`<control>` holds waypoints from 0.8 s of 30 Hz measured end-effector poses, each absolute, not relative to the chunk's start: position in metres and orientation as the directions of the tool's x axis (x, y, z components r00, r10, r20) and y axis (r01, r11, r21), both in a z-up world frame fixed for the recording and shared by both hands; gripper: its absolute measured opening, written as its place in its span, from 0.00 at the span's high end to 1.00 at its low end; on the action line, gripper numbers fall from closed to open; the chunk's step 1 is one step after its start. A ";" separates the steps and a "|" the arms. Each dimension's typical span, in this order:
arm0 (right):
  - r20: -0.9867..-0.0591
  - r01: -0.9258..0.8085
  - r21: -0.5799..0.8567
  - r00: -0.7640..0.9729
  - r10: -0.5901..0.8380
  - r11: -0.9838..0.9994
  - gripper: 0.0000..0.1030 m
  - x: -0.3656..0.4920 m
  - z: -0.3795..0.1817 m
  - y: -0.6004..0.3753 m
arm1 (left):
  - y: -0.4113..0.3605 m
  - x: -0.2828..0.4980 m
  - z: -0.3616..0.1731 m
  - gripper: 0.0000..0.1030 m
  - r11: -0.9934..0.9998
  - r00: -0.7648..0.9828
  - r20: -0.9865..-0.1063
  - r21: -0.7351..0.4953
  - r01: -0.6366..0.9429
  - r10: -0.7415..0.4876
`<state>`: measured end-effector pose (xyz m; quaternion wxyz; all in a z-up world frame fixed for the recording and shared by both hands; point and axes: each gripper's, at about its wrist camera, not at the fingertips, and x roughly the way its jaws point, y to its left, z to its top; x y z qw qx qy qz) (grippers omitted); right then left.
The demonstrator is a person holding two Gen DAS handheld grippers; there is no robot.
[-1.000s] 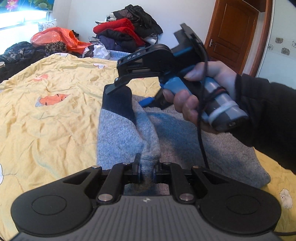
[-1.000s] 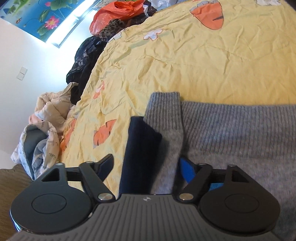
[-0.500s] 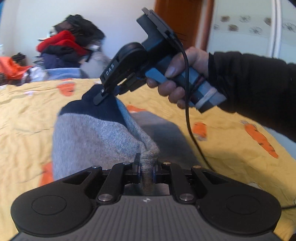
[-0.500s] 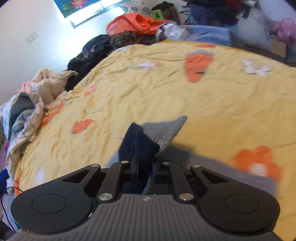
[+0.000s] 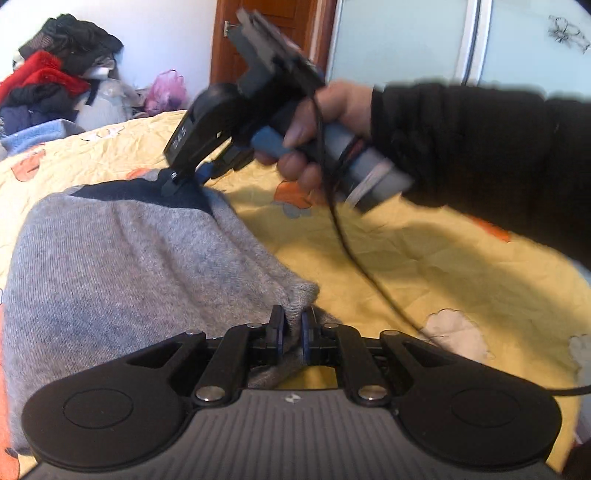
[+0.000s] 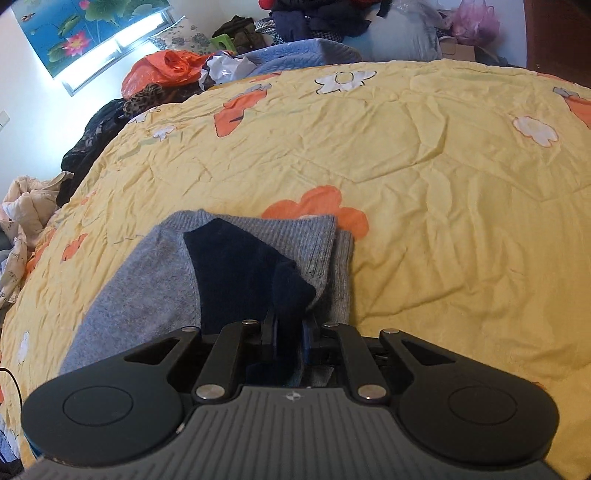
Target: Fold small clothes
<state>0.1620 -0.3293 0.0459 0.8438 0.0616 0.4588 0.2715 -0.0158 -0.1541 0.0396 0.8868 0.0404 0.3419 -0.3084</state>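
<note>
Left tool (image 5: 291, 326) pinches grey sweater (image 5: 110, 266) hem — right tool (image 6: 288, 332) clamps navy collar.

One grey sweater (image 5: 110, 266) with a single navy patch (image 6: 236, 266) lies on one yellow bedspread (image 6: 424, 155). Two grippers work it: the left gripper (image 5: 292, 325) and the right gripper (image 6: 290, 332), each pinching a fold of knit, with one hand (image 5: 325, 125) showing on the right tool. One orange plastic bag (image 6: 162, 70) and one pink bag (image 5: 164, 90) sit by the bed's edge. There are perhaps two heaps of loose clothes (image 5: 51, 81), though the piles blur together. One wooden door (image 5: 266, 22), one lotus picture (image 6: 85, 29).
</note>
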 end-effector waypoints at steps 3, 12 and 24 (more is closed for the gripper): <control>-0.694 -0.342 0.431 0.465 0.549 0.835 0.53 0.158 0.047 -0.345 | -0.129 -0.024 0.060 0.87 0.749 0.537 -0.580 -0.211 0.628 -0.613; -0.618 -0.190 0.608 0.497 0.610 0.771 0.13 0.143 0.033 -0.389 | 0.018 0.056 0.078 0.08 0.859 0.755 -0.493 -0.481 0.179 -0.433; -0.630 -0.273 0.581 0.445 0.636 0.767 0.62 0.131 0.024 -0.338 | 0.028 0.145 0.006 0.70 0.768 0.599 -0.627 -0.639 -0.031 -0.498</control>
